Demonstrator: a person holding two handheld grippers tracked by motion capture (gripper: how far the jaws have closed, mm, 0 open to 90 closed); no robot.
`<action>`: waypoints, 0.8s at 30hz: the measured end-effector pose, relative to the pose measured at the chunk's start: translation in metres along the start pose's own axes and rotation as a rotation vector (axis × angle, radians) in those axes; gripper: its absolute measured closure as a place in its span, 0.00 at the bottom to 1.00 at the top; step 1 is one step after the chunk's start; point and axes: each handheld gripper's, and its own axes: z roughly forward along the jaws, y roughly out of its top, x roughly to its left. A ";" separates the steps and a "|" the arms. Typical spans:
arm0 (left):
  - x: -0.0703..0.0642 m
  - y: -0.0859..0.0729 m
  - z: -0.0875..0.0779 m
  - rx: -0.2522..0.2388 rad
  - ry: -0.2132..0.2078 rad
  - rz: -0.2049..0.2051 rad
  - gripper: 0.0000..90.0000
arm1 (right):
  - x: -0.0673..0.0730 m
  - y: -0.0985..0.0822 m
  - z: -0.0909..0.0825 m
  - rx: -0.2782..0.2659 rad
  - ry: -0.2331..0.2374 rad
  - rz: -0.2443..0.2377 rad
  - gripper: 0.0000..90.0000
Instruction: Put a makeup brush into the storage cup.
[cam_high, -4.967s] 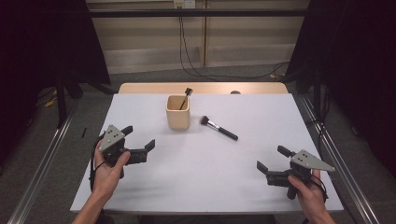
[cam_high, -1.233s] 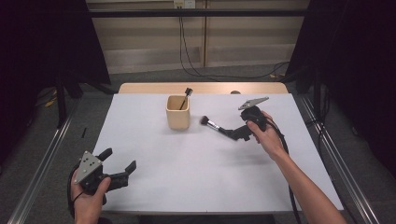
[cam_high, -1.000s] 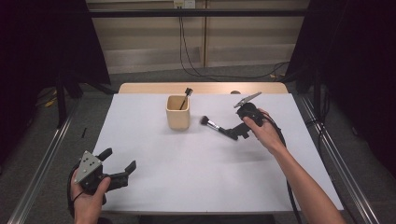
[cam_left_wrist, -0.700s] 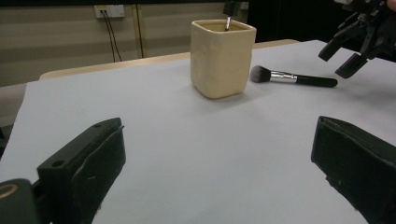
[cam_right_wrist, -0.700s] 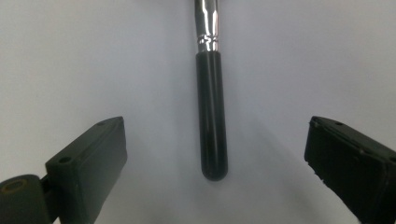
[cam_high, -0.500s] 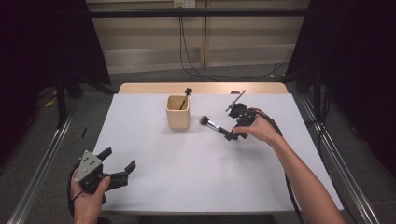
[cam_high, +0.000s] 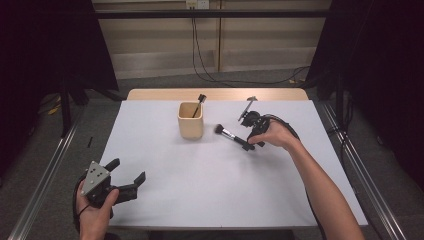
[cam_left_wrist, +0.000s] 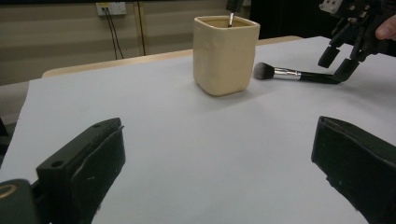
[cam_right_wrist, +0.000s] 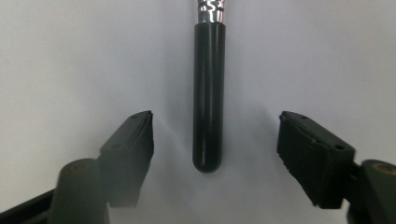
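A black-handled makeup brush (cam_high: 232, 136) lies flat on the white table, bristles toward a beige square cup (cam_high: 190, 120) that holds a second, thin brush (cam_high: 198, 104). My right gripper (cam_high: 251, 143) points down over the handle end of the lying brush. Its jaws have just been closing. In the right gripper view the handle (cam_right_wrist: 208, 98) lies between the pads (cam_right_wrist: 135, 144) with a gap on each side, so the right gripper (cam_right_wrist: 215, 140) is open. My left gripper (cam_high: 129, 170) rests open and empty at the front left; from it I see the cup (cam_left_wrist: 225, 53), the brush (cam_left_wrist: 299, 74) and the right gripper (cam_left_wrist: 340, 58).
The table sheet (cam_high: 210, 190) is bare between the two grippers. A wooden strip (cam_high: 150, 94) runs along the far edge. Metal rails (cam_high: 45, 165) flank both sides, and cables hang down the back wall (cam_high: 200, 50).
The right gripper has moved left and down onto the brush's handle end, and its jaws have narrowed around the handle. The left gripper has stayed put at the front left.
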 end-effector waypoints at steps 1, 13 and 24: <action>0.000 0.000 0.000 0.001 0.000 0.001 0.03 | 0.000 0.000 0.001 0.003 -0.001 0.001 0.35; 0.001 0.000 0.000 -0.003 -0.002 -0.011 0.03 | 0.001 0.005 0.012 0.068 -0.005 0.003 0.54; -0.002 0.001 0.000 0.007 -0.010 0.024 0.03 | 0.005 0.010 0.012 0.097 -0.022 -0.003 0.78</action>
